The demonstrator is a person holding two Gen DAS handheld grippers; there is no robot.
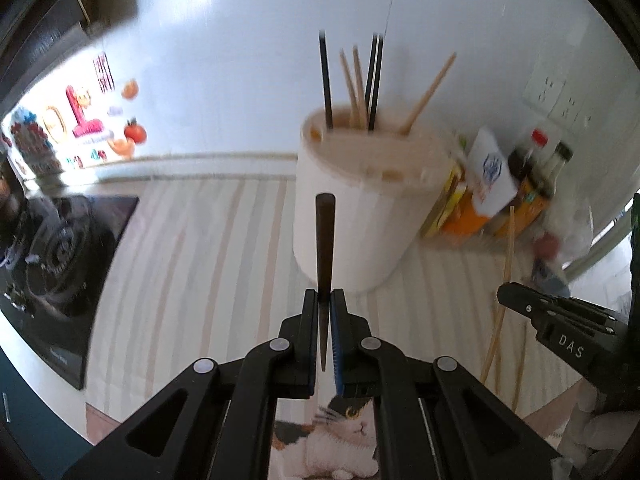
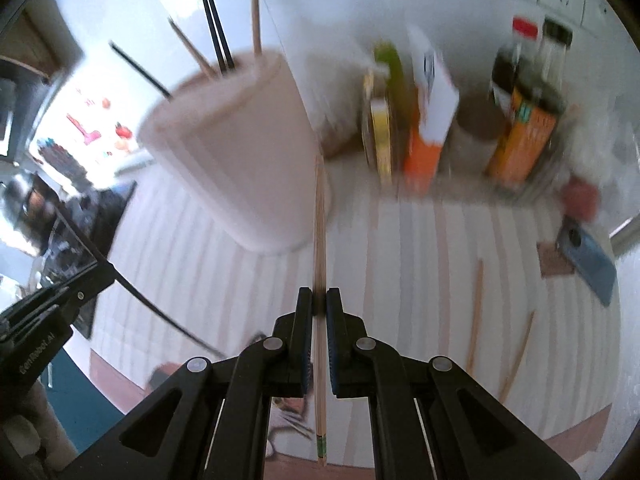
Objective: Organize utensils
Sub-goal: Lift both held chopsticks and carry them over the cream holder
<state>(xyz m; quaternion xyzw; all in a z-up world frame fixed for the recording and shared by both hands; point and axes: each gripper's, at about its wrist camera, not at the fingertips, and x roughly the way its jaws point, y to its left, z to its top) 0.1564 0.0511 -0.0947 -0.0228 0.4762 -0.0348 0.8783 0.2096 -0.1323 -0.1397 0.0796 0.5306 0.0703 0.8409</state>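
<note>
A stove (image 1: 60,248) sits at the far left of the striped tabletop (image 1: 200,260). The left gripper (image 1: 325,300) pinches a dark chopstick (image 1: 325,240) before the white holder (image 1: 360,208). The right gripper (image 2: 319,300) clamps a pale chopstick (image 2: 320,220) beside that holder; two more (image 2: 476,312) lie loose farther right.

The left claw (image 1: 324,300) grips a dark chopstick (image 1: 325,248) before the white holder (image 1: 360,208) of chopsticks.
</note>
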